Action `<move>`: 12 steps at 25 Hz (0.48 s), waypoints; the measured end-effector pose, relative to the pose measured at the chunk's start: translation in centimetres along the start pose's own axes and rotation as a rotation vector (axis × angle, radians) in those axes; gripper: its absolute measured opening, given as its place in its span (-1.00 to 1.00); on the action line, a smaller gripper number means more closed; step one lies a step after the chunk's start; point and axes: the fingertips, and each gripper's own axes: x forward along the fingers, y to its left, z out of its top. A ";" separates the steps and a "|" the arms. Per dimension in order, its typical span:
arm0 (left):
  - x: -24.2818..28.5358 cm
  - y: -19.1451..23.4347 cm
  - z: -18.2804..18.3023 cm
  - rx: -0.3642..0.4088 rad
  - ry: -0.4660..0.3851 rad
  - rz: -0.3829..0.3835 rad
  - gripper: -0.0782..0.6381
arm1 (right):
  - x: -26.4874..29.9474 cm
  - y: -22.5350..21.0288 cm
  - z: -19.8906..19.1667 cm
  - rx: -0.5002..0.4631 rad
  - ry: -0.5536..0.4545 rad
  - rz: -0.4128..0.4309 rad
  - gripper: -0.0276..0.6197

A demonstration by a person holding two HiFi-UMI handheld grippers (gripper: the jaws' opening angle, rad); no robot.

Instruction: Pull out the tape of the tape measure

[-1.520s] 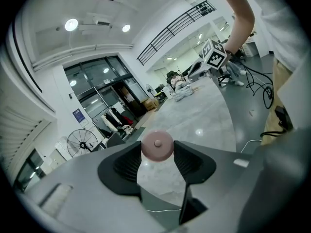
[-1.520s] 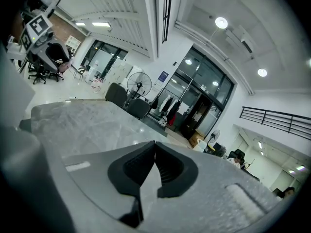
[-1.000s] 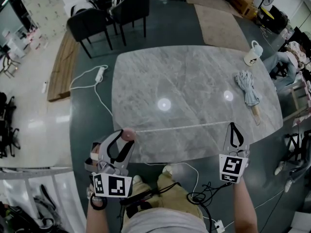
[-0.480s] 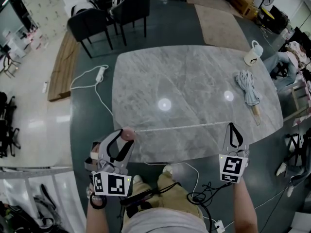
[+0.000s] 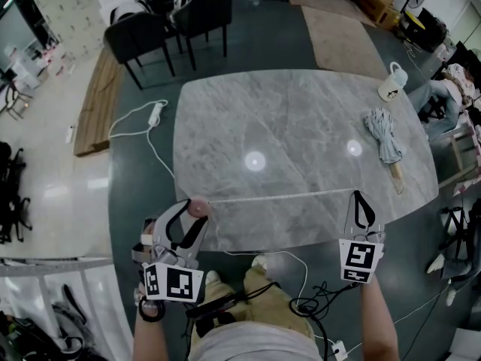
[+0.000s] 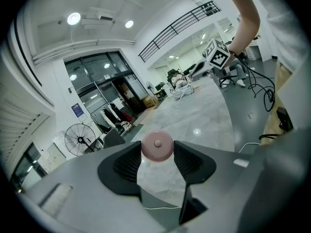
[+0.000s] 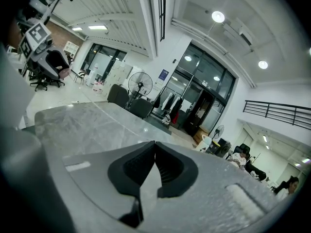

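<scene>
This is a large open hall of the office or lab kind, not a home. A high white ceiling carries round recessed lights, and a black-railed upper gallery runs above tall glass entrance doors. Black pedestal fans stand on a polished floor. A broad grey marble-look counter has dark chairs at its far side. A white power strip with its cable lies loose on the floor.
</scene>
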 end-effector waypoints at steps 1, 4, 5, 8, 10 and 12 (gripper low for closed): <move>0.1 -0.1 -0.1 -0.003 0.003 -0.006 -0.14 | 0.0 0.1 -0.1 0.003 0.002 0.004 -0.89; 0.5 -0.3 -0.5 -0.014 0.015 -0.024 -0.14 | 0.3 0.6 -0.2 0.010 0.010 0.019 -0.89; 0.6 -0.4 -0.7 -0.020 0.020 -0.030 -0.14 | 0.4 0.7 -0.3 0.012 0.014 0.025 -0.89; 1.2 -1.0 -1.3 -0.035 0.036 -0.053 -0.14 | 0.6 1.0 -0.9 0.015 0.032 0.040 -0.89; 1.4 -1.5 -1.8 -0.039 0.045 -0.066 -0.14 | 0.7 1.2 -1.4 0.015 0.043 0.048 -0.89; 1.9 -2.1 -2.8 -0.033 0.055 -0.078 -0.14 | 0.8 1.4 -1.9 0.018 0.056 0.057 -0.89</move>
